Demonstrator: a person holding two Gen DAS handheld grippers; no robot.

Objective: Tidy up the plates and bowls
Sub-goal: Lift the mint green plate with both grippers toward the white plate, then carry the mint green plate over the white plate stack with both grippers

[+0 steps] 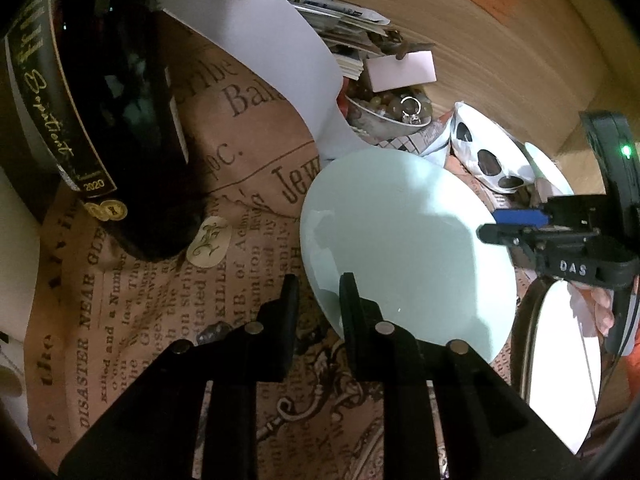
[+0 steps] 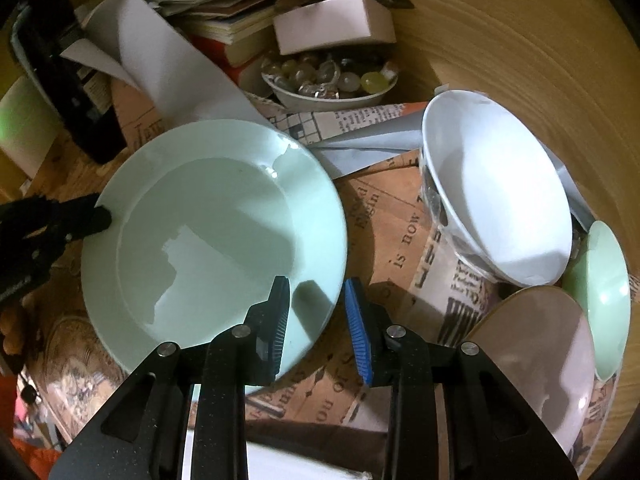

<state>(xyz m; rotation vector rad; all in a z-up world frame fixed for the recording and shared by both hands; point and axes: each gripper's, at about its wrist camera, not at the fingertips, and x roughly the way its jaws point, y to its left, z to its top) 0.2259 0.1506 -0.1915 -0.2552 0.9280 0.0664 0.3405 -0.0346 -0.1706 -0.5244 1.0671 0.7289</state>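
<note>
A pale green plate lies on newspaper-print paper and also shows in the right wrist view. My left gripper is open, its fingers straddling the plate's near-left rim. My right gripper is open, its blue-padded fingers straddling the plate's near-right rim. It shows in the left wrist view at the plate's right edge. A white bowl with dark spots sits tilted to the right. A small green dish and a white gold-rimmed plate lie beside it.
A dark wine bottle stands at the left on the paper. A small bowl of beads, a white box, stacked books and a sheet of white paper crowd the back. The wooden table shows at the right.
</note>
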